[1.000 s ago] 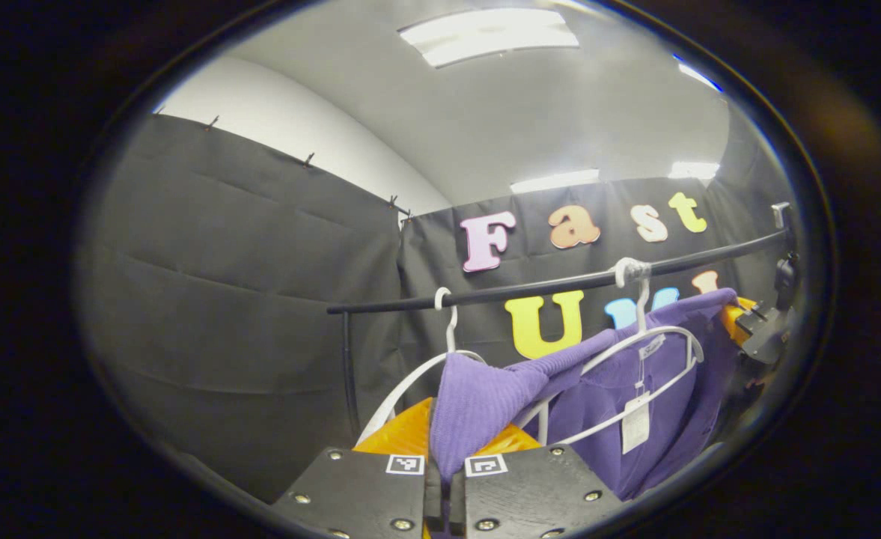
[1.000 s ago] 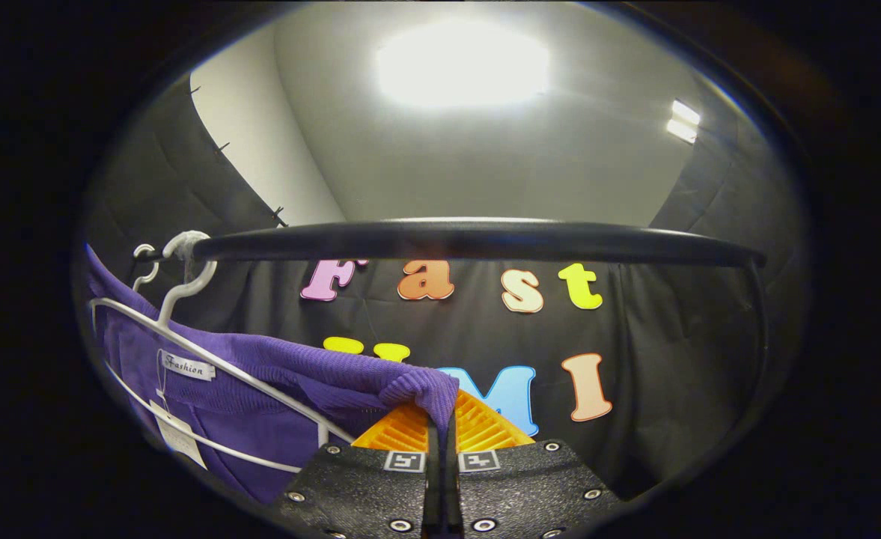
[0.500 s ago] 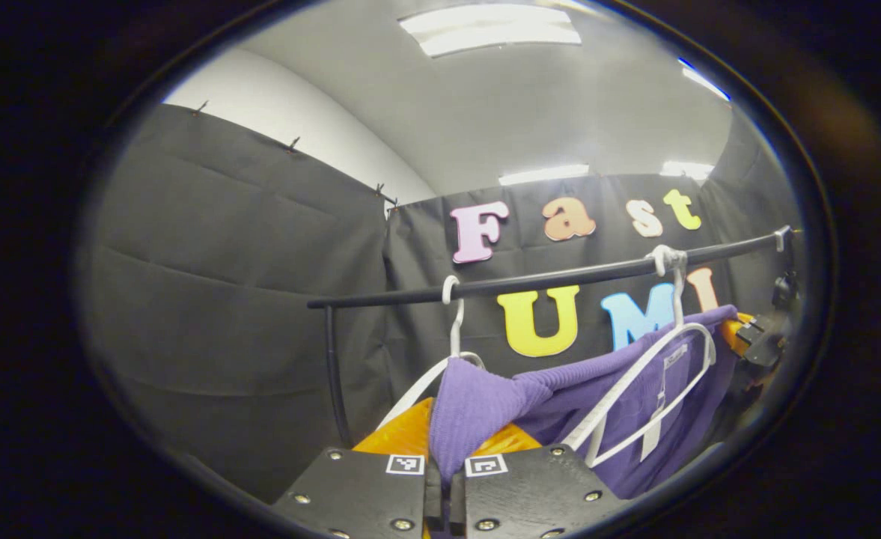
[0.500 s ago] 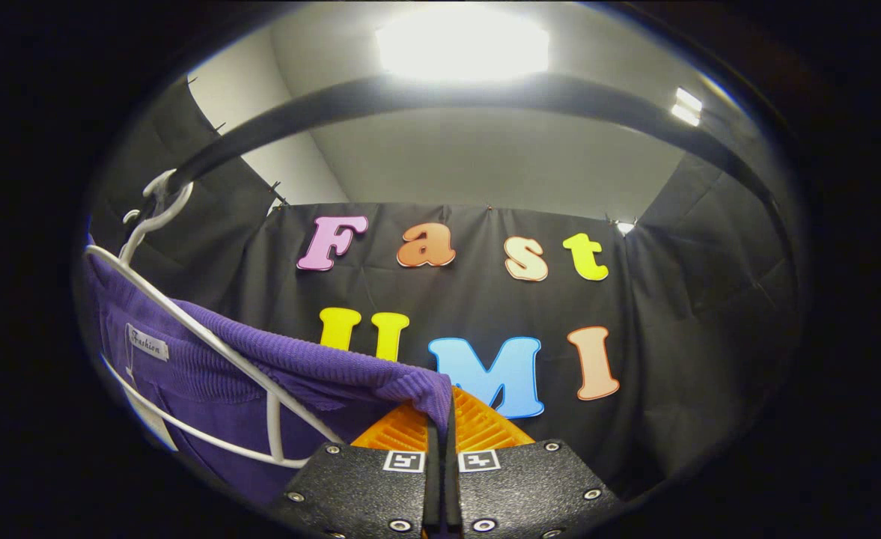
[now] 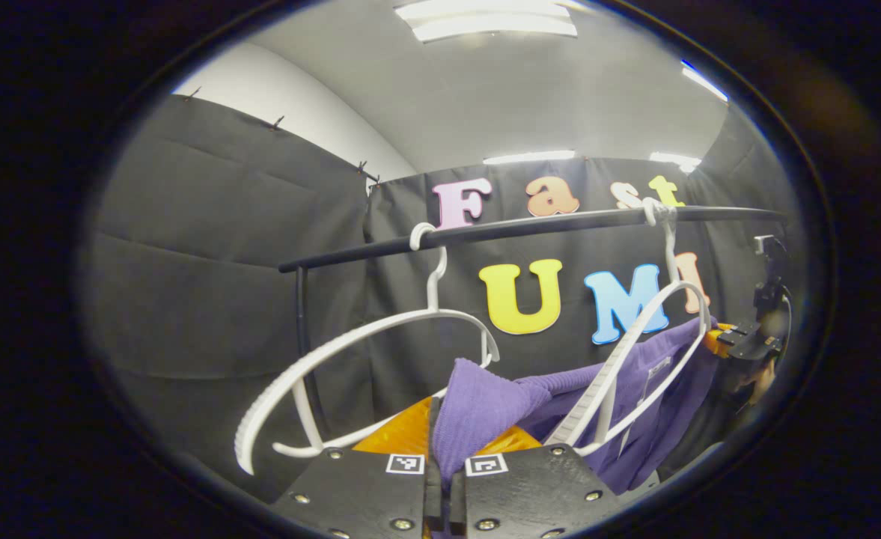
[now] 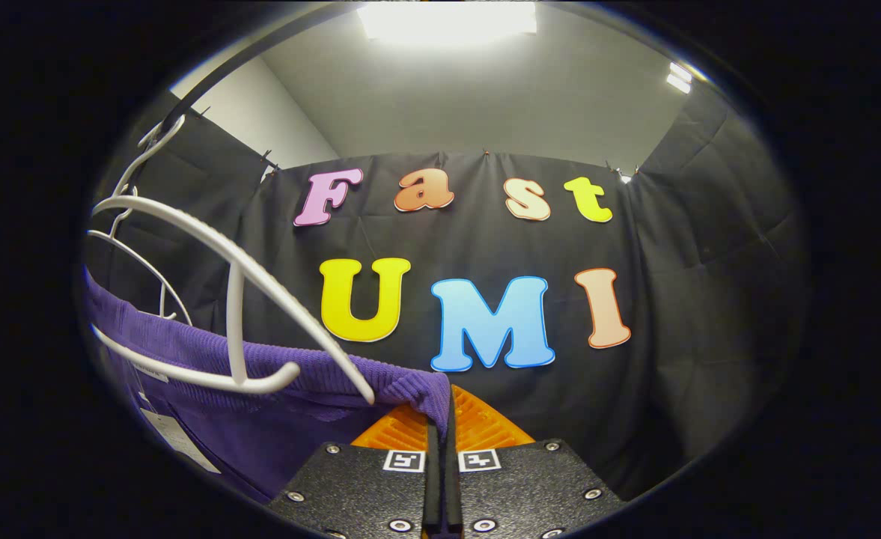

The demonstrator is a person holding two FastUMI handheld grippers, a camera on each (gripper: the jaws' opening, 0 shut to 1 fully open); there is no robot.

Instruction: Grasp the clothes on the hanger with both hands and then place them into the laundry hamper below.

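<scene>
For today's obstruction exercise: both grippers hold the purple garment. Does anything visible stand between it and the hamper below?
The hamper itself is out of view. The purple garment is pinched by the left gripper and right gripper, but one white hanger reaches down against the cloth, so it may snag.
</scene>
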